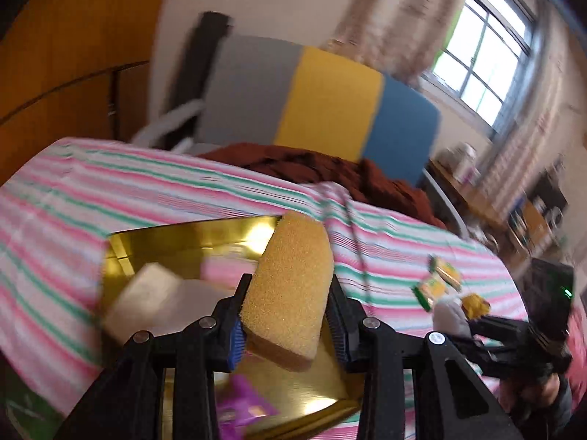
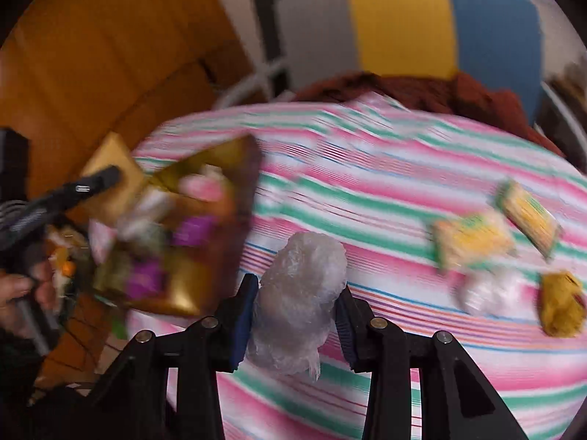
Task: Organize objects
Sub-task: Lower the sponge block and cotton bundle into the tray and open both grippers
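Left wrist view: left gripper (image 1: 290, 315) is clamping a yellow sponge (image 1: 290, 289) between its fingers, hanging over the gold tray (image 1: 190, 236).
Tray contents: a pale block (image 1: 146, 300) and a purple packet (image 1: 242, 403) are lying inside.
Surface: striped cloth (image 1: 110, 190) is carrying the tray.
Right wrist view: right gripper (image 2: 297, 315) is pinching a clear plastic bag (image 2: 301, 293) above the cloth.
Loose items: two yellow-green packets (image 2: 473, 238) are lying to the right, well apart from the tray.
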